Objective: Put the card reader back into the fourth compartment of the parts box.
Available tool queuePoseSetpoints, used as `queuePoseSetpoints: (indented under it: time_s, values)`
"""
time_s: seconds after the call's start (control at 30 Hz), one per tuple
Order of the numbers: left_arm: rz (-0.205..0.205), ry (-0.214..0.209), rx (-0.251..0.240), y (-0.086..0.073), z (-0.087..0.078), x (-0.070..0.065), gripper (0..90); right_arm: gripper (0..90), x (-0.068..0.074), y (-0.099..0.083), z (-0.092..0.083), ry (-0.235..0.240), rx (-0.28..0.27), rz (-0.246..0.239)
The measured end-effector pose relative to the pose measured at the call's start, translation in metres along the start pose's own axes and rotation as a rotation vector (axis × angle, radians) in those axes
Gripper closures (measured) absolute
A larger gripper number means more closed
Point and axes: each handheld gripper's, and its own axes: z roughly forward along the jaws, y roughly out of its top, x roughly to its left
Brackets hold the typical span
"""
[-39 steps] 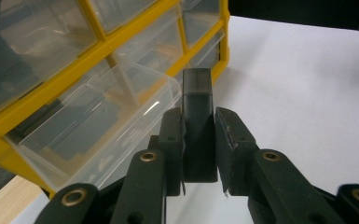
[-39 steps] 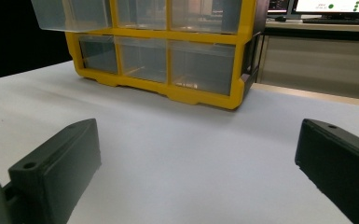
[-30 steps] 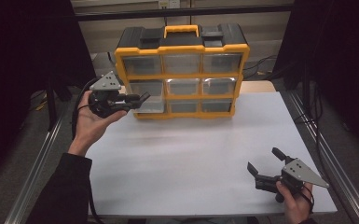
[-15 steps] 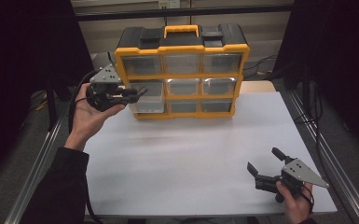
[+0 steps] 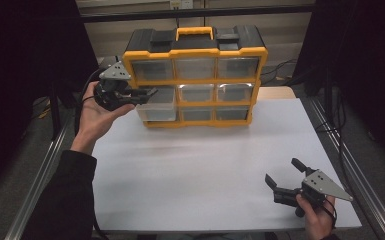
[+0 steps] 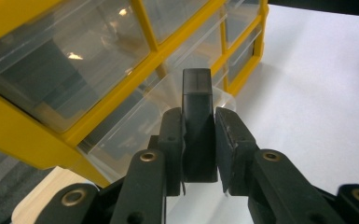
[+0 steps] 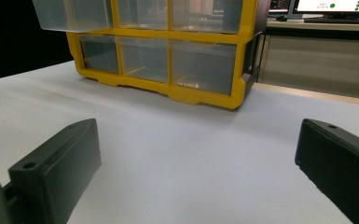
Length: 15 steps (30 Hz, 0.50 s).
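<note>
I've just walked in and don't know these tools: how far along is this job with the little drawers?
Roughly midway. Already done: the middle-left drawer of the yellow organizer is pulled partway out. In hand: the left gripper is clamped on a small dark block, held just above that drawer. Left to do, probably: drop the block in and push the drawer shut. The right gripper rests open on the white table.

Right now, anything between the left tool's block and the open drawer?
Nothing visible. The left tool is shut on a dark block, right at the pulled-out clear drawer in the cabinet's middle row, left column. No object lies between them.
</note>
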Motion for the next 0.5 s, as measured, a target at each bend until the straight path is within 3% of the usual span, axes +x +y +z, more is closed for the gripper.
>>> queuePoseSetpoints:
  time_s: [0.5]
  values:
    - [-0.002, -0.009, 0.086, 0.005, 0.015, 0.015, 73.5, 0.0, 0.000, 0.000, 0.000, 0.001, 0.001, 0.000]
